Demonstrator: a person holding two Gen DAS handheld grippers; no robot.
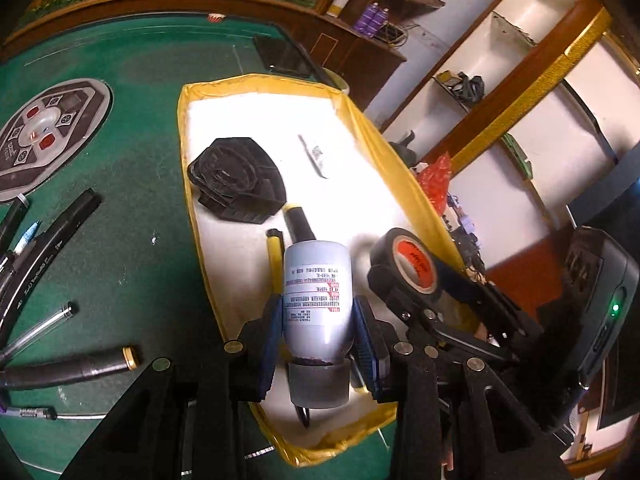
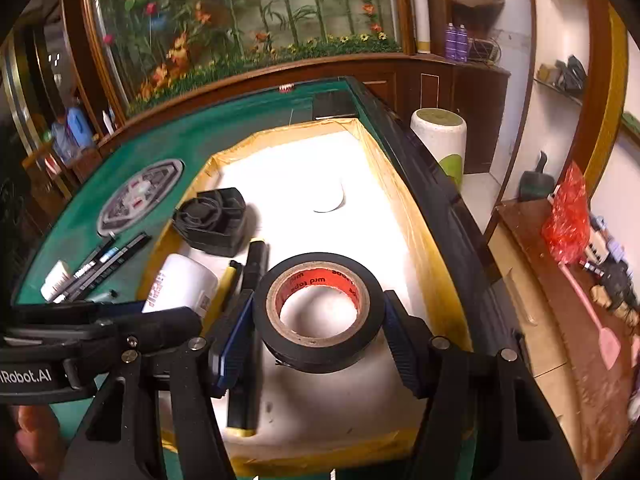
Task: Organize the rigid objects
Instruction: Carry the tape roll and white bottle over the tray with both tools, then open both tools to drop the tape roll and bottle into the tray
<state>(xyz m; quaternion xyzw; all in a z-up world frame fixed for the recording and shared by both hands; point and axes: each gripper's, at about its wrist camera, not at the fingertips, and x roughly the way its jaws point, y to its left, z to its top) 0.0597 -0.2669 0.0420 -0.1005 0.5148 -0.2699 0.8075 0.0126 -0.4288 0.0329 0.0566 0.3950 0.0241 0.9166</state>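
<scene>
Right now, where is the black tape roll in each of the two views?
Left wrist: black tape roll sits right of centre, between the right gripper fingers, beside the white bottle.
Right wrist: black tape roll sits at lower centre.
Shared landmark: the yellow-edged tray, under the roll.

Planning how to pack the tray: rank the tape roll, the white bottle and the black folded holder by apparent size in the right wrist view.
1. tape roll, closest to the camera, so inflated.
2. white bottle and black folded holder look alike; the bottle is partly hidden, so unranked.
</scene>
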